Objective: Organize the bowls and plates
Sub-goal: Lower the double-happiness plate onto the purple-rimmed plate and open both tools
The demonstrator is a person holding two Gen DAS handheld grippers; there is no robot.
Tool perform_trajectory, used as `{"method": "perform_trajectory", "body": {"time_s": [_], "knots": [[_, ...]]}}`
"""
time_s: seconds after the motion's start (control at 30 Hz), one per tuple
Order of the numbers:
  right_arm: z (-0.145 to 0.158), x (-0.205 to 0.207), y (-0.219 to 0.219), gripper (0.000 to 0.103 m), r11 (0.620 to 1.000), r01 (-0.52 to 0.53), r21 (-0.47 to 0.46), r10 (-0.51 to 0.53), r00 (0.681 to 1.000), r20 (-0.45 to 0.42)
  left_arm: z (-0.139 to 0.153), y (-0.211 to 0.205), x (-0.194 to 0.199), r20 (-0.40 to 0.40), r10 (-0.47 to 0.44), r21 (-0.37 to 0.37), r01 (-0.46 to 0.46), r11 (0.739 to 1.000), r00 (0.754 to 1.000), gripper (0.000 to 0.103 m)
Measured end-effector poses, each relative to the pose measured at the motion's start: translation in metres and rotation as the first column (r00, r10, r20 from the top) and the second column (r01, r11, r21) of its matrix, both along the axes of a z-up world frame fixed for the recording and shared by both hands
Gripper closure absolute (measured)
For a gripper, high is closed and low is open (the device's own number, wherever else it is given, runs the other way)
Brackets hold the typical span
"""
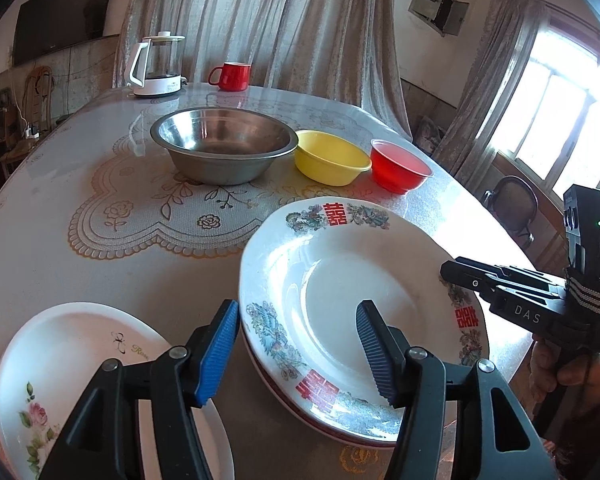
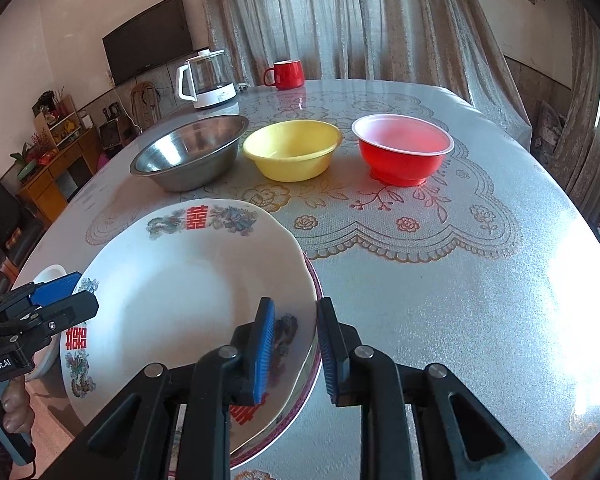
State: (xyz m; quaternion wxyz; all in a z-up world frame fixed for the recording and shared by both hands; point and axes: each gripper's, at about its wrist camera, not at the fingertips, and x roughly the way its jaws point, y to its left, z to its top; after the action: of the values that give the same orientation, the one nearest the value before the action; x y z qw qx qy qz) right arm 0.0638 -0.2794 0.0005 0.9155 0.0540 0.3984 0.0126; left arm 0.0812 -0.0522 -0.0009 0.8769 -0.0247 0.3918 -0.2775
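A white plate with dragon and red character decor (image 1: 340,300) (image 2: 172,300) lies on top of a red-rimmed plate (image 2: 314,280) near the table's front edge. My left gripper (image 1: 296,354) is open, its fingers straddling this plate's near-left rim. My right gripper (image 2: 296,356) straddles the plate's right rim with a gap on the outer side; it also shows in the left wrist view (image 1: 460,276). A white rose plate (image 1: 60,360) lies to the left. A steel bowl (image 1: 224,148) (image 2: 190,152), a yellow bowl (image 1: 330,158) (image 2: 294,148) and a red bowl (image 1: 400,164) (image 2: 402,148) stand in a row farther back.
A white kettle (image 1: 156,66) (image 2: 208,80) and a red mug (image 1: 230,76) (image 2: 286,74) stand at the table's far edge. A lace-pattern mat (image 2: 400,216) covers the table middle. Chairs stand beyond the right edge (image 1: 516,204).
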Motion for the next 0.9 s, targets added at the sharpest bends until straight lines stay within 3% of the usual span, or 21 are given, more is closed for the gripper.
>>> {"method": "perform_trajectory", "body": {"time_s": [0.53, 0.7, 0.9], "knots": [[-0.001, -0.007, 0.006, 0.080, 0.998, 0.009, -0.054, -0.009, 1.000, -0.001, -0.003, -0.001, -0.010, -0.008, 0.005, -0.008, -0.005, 1.000, 1.000, 0.042], [0.000, -0.011, 0.005, 0.079, 0.999, 0.024, -0.041, -0.024, 1.000, 0.007, -0.002, 0.002, -0.014, 0.013, 0.046, 0.021, -0.046, 0.999, 0.999, 0.042], [0.007, -0.017, 0.009, 0.071, 0.998, 0.040, -0.040, -0.038, 0.998, 0.043, -0.004, 0.012, -0.010, -0.020, 0.110, 0.039, -0.109, 0.993, 0.994, 0.042]]}}
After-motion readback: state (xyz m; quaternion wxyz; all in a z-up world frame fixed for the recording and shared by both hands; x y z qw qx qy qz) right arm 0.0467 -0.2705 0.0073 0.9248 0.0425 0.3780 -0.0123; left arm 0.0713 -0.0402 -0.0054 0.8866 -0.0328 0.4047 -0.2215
